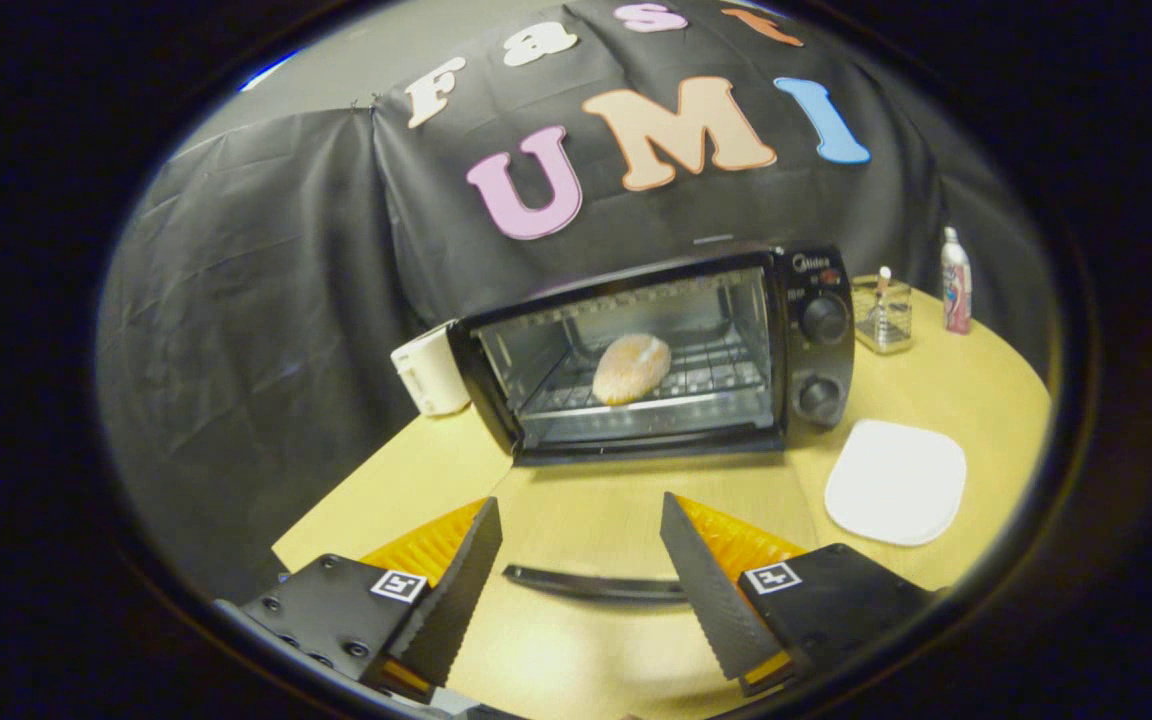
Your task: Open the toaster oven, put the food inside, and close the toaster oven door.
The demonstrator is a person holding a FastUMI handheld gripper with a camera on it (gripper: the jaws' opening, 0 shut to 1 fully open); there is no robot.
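Bun [631,367] sits on the rack in the toaster oven [656,350] at the table's back edge; our gripper [576,580], wide open and empty, straddles the dropped door's handle [591,584], so we should hook under it and lift evenly

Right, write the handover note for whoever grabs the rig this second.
Gripper: jaws open, holding nothing, low over the dropped-open glass door.
Door handle: lies between the jaws, not gripped.
Toaster oven: open, on the wooden table.
Food: the round bun sits on the rack inside the oven.
White plate: bare, on the table right of the oven.
Done: door opened, bun put in.
Left: take the handle, swing the door up and shut it.
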